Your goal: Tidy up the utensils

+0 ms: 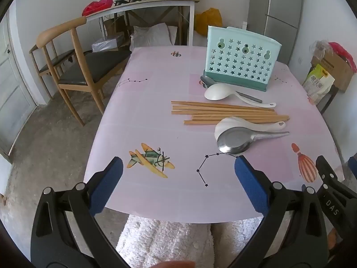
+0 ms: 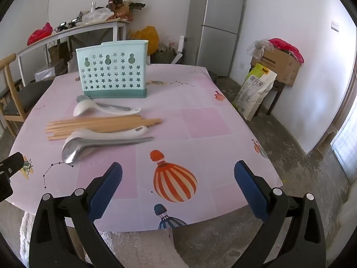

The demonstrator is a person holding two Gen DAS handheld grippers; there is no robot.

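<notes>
Both grippers are held over the near edge of the table (image 1: 138, 102), fingers spread wide, nothing gripped. Left gripper (image 1: 178, 167) is seen above the airplane print; right gripper (image 2: 178, 172) above the striped balloon print.

Utensils are laid mid-table in a row running toward the far edge. Nearest: a steel spoon (image 2: 75, 149) resting against a white plastic spoon (image 2: 107, 132). Behind these, a bundle of wooden chopsticks (image 2: 100, 122) lying flat. Next, a second white spoon (image 2: 89, 109) across a grey-handled spoon (image 2: 83, 99). A teal star-perforated utensil holder (image 2: 113, 69) stands upright just beyond, empty as far as can be seen.
</notes>
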